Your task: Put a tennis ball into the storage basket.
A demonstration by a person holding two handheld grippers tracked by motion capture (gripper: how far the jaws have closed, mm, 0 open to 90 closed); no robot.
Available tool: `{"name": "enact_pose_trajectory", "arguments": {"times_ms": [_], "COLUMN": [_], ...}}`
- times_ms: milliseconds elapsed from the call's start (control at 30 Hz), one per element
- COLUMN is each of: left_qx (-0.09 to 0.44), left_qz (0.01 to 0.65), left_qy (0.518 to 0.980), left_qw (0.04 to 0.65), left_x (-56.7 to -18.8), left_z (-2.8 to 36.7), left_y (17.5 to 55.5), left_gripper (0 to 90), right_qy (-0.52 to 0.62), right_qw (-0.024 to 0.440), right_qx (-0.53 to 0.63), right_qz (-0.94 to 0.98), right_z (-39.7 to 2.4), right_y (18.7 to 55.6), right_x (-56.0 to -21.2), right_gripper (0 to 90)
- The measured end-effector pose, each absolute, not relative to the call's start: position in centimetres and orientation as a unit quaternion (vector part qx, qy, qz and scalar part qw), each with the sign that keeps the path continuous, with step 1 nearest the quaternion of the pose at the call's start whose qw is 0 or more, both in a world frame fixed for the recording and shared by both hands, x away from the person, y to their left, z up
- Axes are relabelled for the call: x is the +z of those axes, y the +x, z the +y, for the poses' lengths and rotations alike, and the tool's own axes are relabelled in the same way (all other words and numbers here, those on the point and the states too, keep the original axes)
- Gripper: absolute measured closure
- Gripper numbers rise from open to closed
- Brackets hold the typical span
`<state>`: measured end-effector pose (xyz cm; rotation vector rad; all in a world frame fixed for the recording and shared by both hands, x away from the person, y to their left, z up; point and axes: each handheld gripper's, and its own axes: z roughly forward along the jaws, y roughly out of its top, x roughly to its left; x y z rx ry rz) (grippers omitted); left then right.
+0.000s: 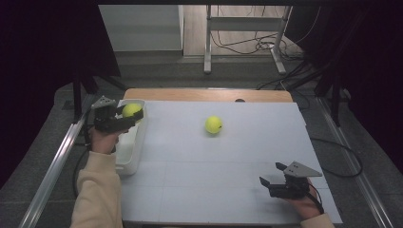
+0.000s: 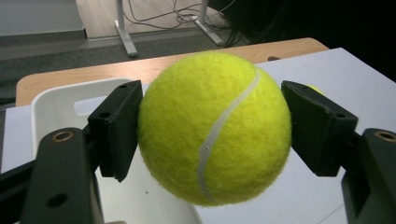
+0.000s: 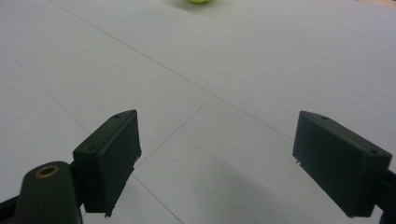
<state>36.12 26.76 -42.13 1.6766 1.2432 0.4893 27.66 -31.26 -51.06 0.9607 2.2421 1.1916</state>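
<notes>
- Left claw [image 1: 134,117] clamped on a tennis ball [image 1: 131,110], held over the white bin [image 1: 129,152] at the table's [image 1: 228,190] left edge.
- Right claw [image 1: 272,173] gaping, nothing between jaws, low over the table.
- Second ball [image 1: 214,125] lies mid-table, well apart.

No readable text, label, brand, number or sign appears in any of the views. The tennis ball [image 2: 215,128] held close to the camera in the left gripper view carries only its plain curved white seam, with no printed logo on the side that faces the camera. The white tub [image 1: 129,149] and the pale table [image 1: 228,161] are blank, the table marked only by thin seam lines. The black fingers [image 3: 109,158] bear small screw holes, no lettering.
</notes>
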Motion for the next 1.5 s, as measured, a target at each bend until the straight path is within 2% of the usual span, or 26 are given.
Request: {"name": "enact_pose_trajectory", "arguments": {"times_ms": [500,1500], "left_qx": [0.212,0.185], "left_qz": [0.531,0.568], "left_qy": [0.672,0.701], "left_qw": [0.47,0.39], "left_x": [-42.7,-44.3], "left_z": [28.4,28.8], "left_y": [36.1,39.4], "left_gripper": [25.3,25.3], "right_qy": [0.346,0.344], "right_qw": [0.212,0.212], "right_qx": [0.429,0.434], "right_qz": [0.807,0.805], "right_z": [-31.3,-31.3], "right_y": [27.6,27.6], "right_x": [-51.0,-50.9], "right_gripper": [15.7,15.7]}}
